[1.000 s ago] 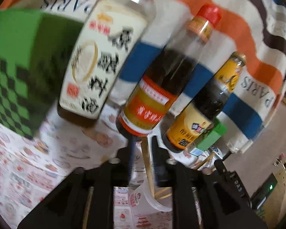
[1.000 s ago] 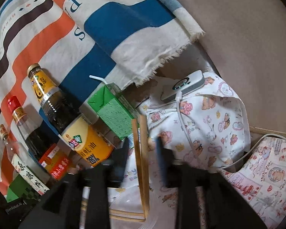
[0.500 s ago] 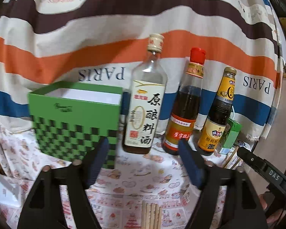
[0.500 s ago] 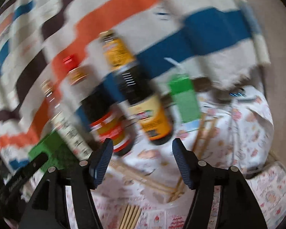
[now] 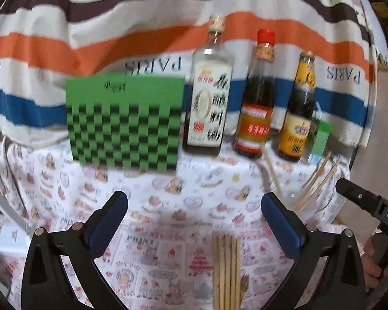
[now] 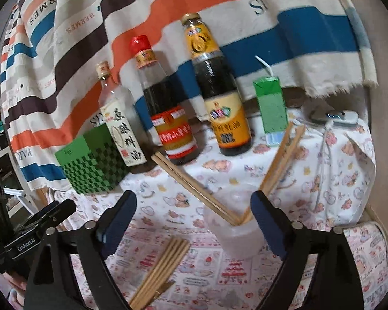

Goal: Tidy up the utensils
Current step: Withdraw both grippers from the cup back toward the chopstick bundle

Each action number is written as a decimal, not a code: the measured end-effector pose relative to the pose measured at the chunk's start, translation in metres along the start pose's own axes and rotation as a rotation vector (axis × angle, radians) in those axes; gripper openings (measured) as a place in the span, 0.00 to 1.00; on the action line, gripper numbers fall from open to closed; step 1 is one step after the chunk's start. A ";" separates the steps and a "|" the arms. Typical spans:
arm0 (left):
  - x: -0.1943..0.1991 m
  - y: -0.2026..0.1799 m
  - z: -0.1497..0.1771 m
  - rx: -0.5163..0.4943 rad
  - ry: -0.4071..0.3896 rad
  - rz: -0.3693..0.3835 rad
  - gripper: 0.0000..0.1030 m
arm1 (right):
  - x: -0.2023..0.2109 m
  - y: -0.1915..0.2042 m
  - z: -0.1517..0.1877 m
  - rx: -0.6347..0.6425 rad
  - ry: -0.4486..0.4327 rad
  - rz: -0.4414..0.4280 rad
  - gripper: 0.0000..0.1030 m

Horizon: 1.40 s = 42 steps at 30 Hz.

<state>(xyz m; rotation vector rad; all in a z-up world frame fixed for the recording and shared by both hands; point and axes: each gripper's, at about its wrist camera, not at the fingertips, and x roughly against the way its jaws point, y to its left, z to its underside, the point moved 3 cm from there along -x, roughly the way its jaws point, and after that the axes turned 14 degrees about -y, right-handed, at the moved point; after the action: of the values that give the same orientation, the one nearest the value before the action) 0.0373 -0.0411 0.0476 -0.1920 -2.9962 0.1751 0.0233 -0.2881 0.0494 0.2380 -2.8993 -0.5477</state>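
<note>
Loose chopsticks (image 6: pixel 161 266): bundle of about five pale wooden sticks lying flat and side by side on the table (image 6: pixel 336 160), near edge, between the two tools. In the left wrist view the same bundle (image 5: pixel 226 268) runs straight away from the camera. More sticks stand in a translucent plastic cup (image 6: pixel 239 235): one pair (image 6: pixel 194 183) leans far-left toward the bottles, another pair (image 6: pixel 279 155) leans far-right toward the carton. Cup sits right of the loose bundle, just beside the right tool's right finger.

Left tool (image 5: pixel 194 226): fingers wide apart, holding nothing, above the patterned cloth, loose bundle below the gap, right of centre. Right tool (image 6: pixel 194 222): fingers wide apart, holding nothing; whether its right finger touches the cup cannot be told.

Far side, left to right: green checkered box (image 5: pixel 125 121), clear bottle with white label (image 5: pixel 209 98), red-capped dark bottle (image 5: pixel 257 103), yellow-labelled dark bottle (image 5: pixel 298 108), small green carton with straw (image 6: pixel 270 106). Striped cloth (image 5: pixel 116 33) hangs behind them. A white device with cable (image 6: pixel 338 116) lies at the far right, near the table's right edge, where the cloth drops off. Open patterned cloth between the box and the tools; left wrist view is motion-blurred.
</note>
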 end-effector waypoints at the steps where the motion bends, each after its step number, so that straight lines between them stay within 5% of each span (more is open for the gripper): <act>1: -0.003 0.003 0.006 0.013 0.027 0.004 0.99 | -0.001 -0.003 0.004 -0.001 0.000 0.011 0.93; 15: -0.024 0.014 0.044 -0.013 0.155 -0.045 0.99 | -0.013 -0.006 0.039 0.110 0.056 0.094 1.00; 24: -0.036 0.022 0.061 0.010 0.243 -0.074 0.99 | -0.030 -0.022 0.065 0.014 0.155 0.143 0.99; 28: -0.044 0.023 0.070 -0.015 0.290 -0.096 0.99 | -0.030 -0.009 0.070 0.103 0.163 0.133 0.99; 35: -0.039 0.017 0.066 -0.056 0.253 -0.104 0.99 | -0.036 -0.001 0.082 0.143 0.204 0.126 0.99; 42: -0.047 0.013 0.078 -0.084 0.317 -0.105 0.99 | -0.035 -0.008 0.079 0.129 0.197 0.153 0.99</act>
<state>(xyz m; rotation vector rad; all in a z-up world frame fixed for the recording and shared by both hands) 0.0744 -0.0430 -0.0367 -0.0627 -2.6902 0.0058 0.0417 -0.2617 -0.0305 0.0806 -2.7337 -0.2950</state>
